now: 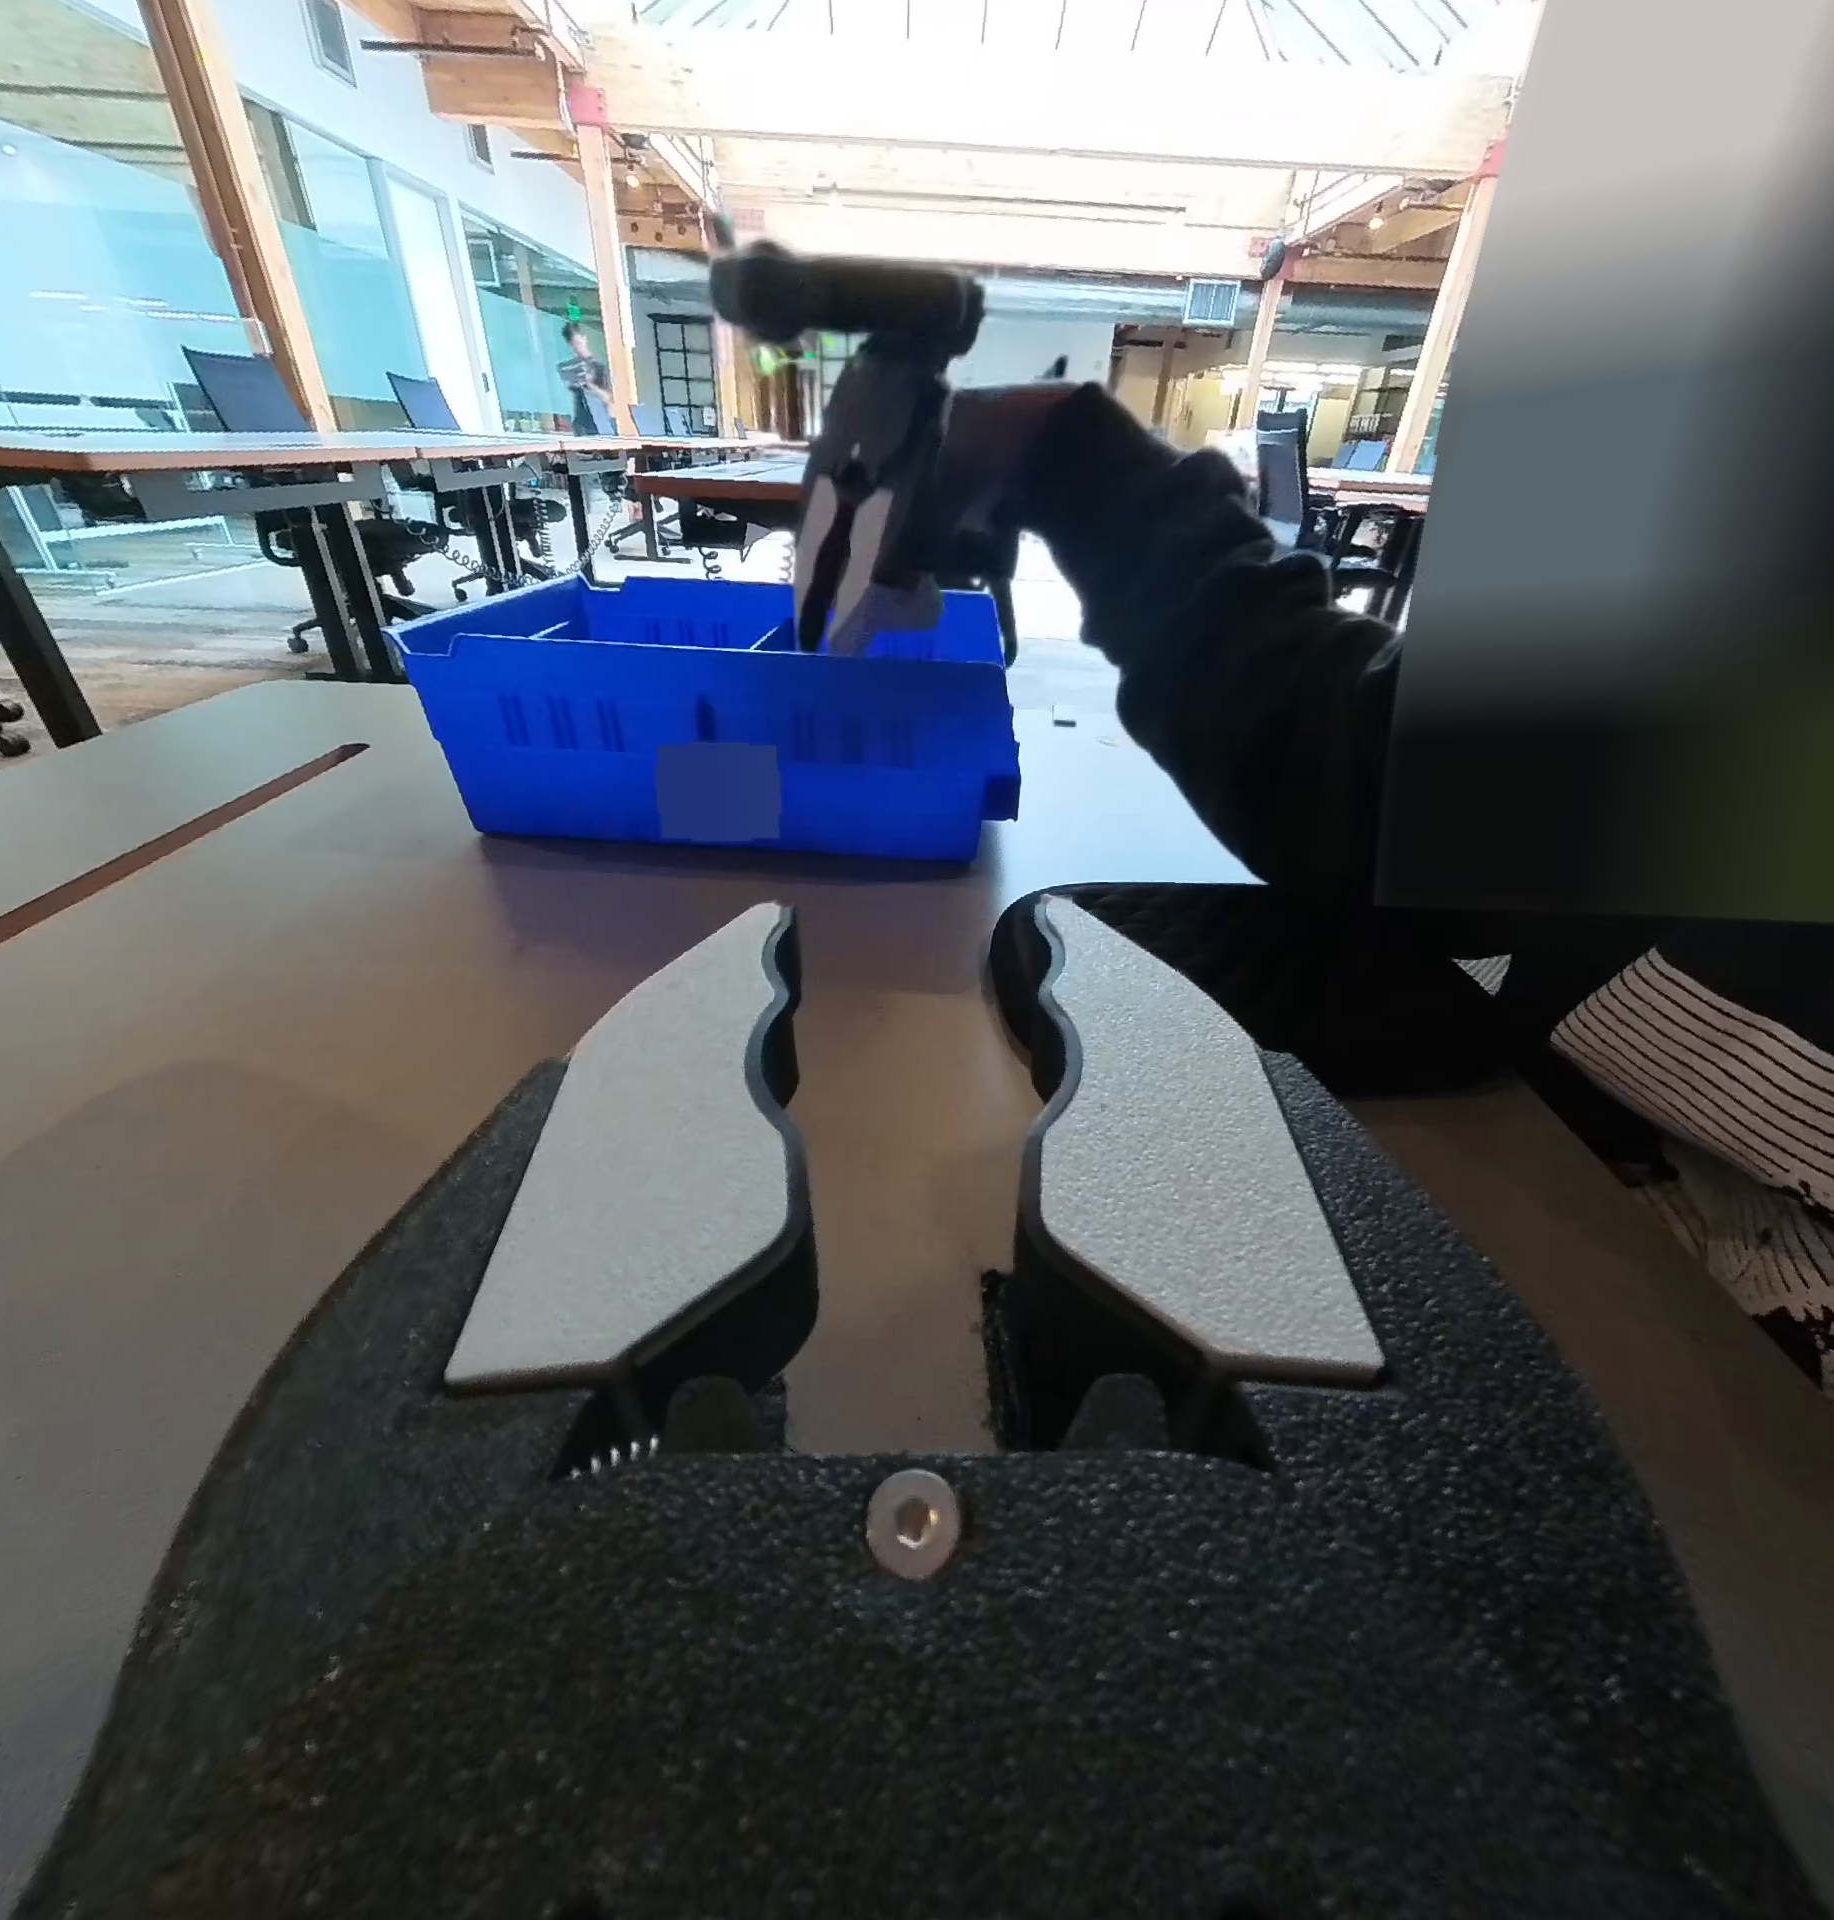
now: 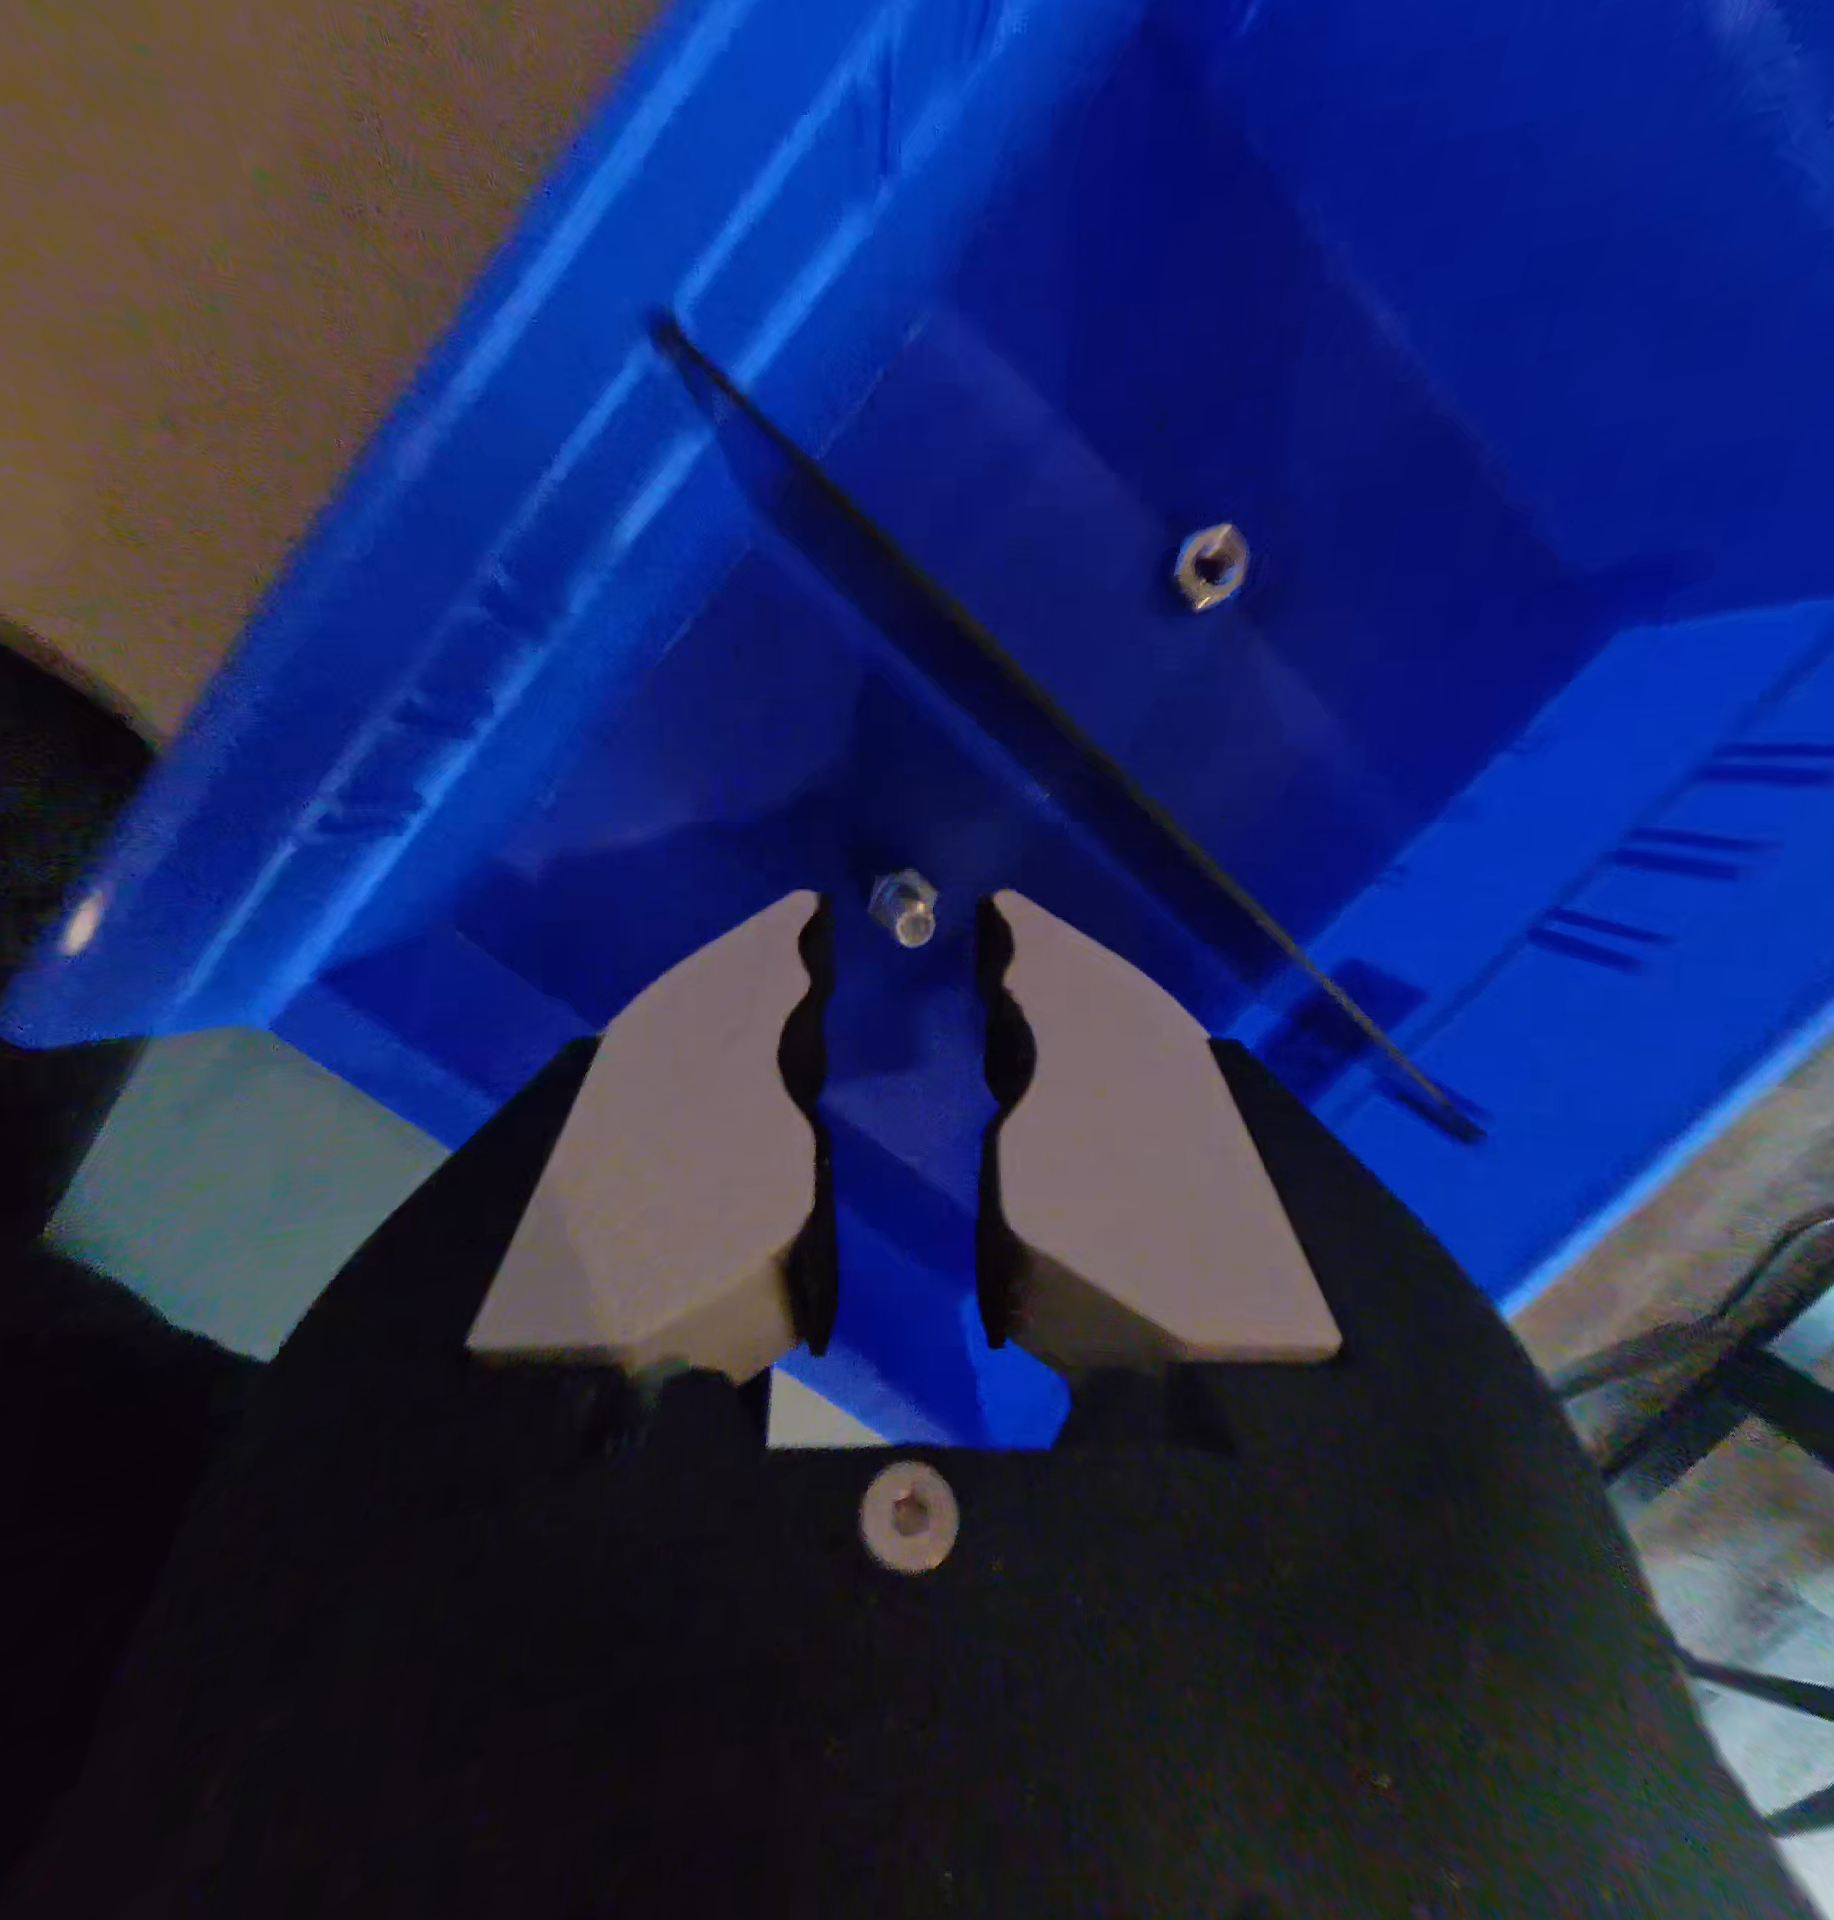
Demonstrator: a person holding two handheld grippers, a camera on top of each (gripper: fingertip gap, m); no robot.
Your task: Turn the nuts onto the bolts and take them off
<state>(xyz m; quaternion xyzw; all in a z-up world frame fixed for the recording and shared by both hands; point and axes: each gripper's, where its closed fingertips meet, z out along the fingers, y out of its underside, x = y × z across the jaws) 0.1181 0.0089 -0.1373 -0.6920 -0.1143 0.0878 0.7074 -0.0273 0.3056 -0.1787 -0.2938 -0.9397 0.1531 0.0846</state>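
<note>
A blue divided bin [image 1: 705, 717] stands on the brown table. In the right wrist view its inside [image 2: 1100, 416] shows a small silver bolt [image 2: 900, 911] on the floor of the near compartment and a silver hex nut [image 2: 1211, 567] beyond a thin divider [image 2: 996, 665]. My right gripper [image 2: 900, 920] is open and empty, pointing down into the bin with the bolt just ahead of its tips. It also shows in the left wrist view [image 1: 840, 634], reaching into the bin. My left gripper [image 1: 913, 925] is open and empty, low over the table in front of the bin.
A black textured pad [image 1: 1256, 977] lies on the table at the right of my left gripper. A person's dark sleeve [image 1: 1204, 623] reaches across to the bin. A striped cloth [image 1: 1723, 1091] is at the right edge. Desks and chairs stand behind. To reach the silver hex nut [image 2: 1211, 567] in a straight line is about 11 cm for my right fingers, about 40 cm for my left.
</note>
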